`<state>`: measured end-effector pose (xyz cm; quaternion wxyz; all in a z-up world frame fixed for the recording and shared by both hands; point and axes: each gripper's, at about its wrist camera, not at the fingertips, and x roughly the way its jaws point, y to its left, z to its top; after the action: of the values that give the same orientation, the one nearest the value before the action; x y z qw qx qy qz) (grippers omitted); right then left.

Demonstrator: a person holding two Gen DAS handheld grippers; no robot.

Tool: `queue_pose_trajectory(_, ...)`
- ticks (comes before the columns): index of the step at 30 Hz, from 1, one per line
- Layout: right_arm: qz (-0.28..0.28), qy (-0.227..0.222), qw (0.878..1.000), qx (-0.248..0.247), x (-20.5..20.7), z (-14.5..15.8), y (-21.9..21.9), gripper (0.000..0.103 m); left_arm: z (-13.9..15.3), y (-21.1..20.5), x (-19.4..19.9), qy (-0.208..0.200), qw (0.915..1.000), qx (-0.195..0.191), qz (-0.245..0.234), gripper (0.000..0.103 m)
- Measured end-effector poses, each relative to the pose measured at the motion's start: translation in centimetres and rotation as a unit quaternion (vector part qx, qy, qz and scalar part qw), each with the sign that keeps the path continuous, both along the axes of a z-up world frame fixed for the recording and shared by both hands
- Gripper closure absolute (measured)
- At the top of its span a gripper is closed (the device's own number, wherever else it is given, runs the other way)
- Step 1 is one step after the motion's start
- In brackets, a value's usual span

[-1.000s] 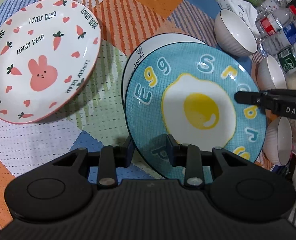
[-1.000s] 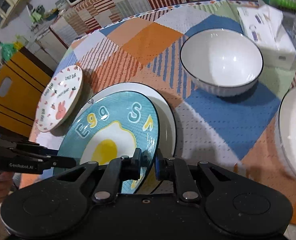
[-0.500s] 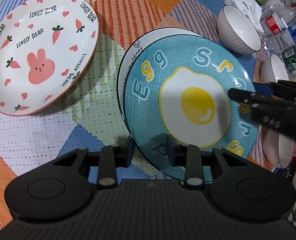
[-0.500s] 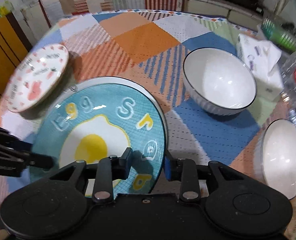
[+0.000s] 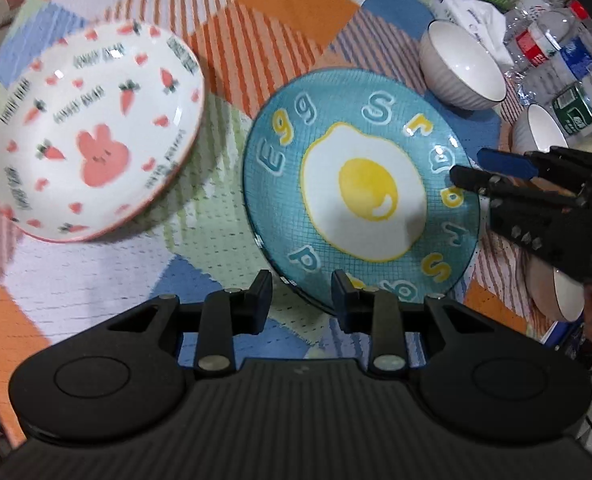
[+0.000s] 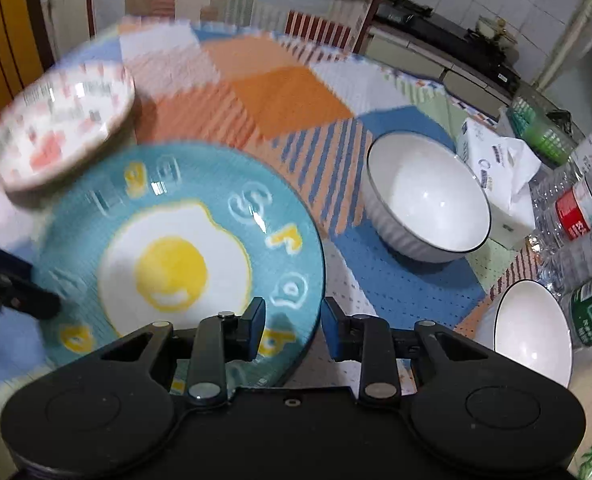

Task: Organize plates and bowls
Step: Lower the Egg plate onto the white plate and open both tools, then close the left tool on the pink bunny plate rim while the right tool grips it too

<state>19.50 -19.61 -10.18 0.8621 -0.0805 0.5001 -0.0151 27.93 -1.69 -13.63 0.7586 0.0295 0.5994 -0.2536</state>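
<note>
The egg plate [image 5: 360,204] is flanked at opposite rims by the left tongs [image 5: 302,294] and right tongs [image 6: 291,320], both spread apart. The rabbit plate [image 5: 91,152] is seen beyond, left.

On the tabletop [image 5: 279,20] the egg plate [image 5: 360,208] sits in the middle, with the rabbit plate [image 5: 95,152] to its left and a little apart. Behind and to the right of the egg plate stands a bowl [image 6: 428,200], a second bowl [image 6: 532,336] nearer on the right, and the tissue pack [image 6: 500,160] and water bottles [image 6: 584,216] beyond them at the right edge.
</note>
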Motion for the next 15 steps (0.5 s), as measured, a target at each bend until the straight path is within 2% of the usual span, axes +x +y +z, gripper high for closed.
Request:
queue_pose_trajectory(4, 0.003, -0.033, 0.998, 0.056, -0.9, 2.7, 0.2, 0.068, 2.4, 1.0, -0.9, -0.032, 0.9994, 0.014, -0.002, 0.072)
queue_pose_trajectory(8, 0.029, -0.058, 0.994, 0.084, -1.6, 5.1, 1.3, 0.067, 4.6, 2.0, -1.9, -0.06, 0.9979, 0.024, -0.001, 0.072)
queue_pose_trajectory(15, 0.096, -0.088, 0.982, 0.138, -2.1, 8.6, 3.8, 0.067, 8.7, 4.3, -3.8, -0.106, 0.9943, 0.011, 0.002, 0.072)
